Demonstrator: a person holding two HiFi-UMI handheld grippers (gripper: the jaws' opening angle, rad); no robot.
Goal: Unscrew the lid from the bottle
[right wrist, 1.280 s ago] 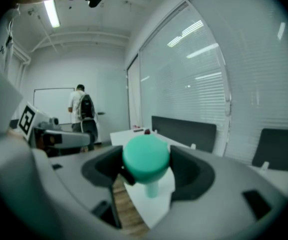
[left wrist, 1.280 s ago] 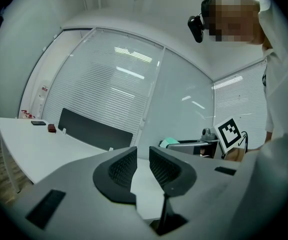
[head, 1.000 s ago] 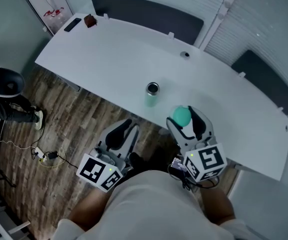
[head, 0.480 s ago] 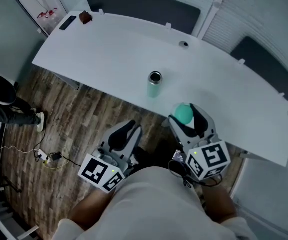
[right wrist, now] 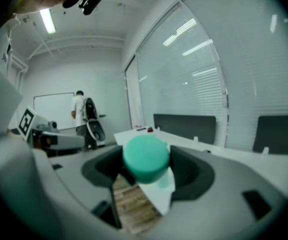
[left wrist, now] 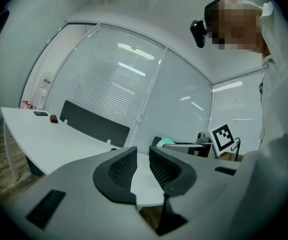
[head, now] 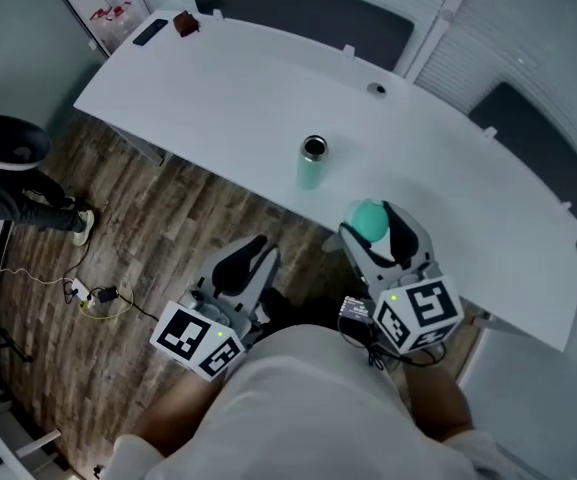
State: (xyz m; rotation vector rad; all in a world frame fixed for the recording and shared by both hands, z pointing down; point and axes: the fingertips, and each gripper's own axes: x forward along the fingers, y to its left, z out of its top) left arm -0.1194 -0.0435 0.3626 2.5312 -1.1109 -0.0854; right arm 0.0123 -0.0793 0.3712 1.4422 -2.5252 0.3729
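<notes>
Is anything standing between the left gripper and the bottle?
Nothing visible. Only floor and bare table lie between the left gripper and the open bottle; the right gripper, holding the lid, sits off to the right.

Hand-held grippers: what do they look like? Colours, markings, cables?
Both the left hand-held gripper and right hand-held gripper have light grey bodies with black, curved, ribbed pads. Each carries a white cube printed with black square markers. Black cables bunch beside the right one. The person wears a pale top.

Dim, bluish overhead lighting, fisheye-dark corners, perhaps slight blur up close
</notes>
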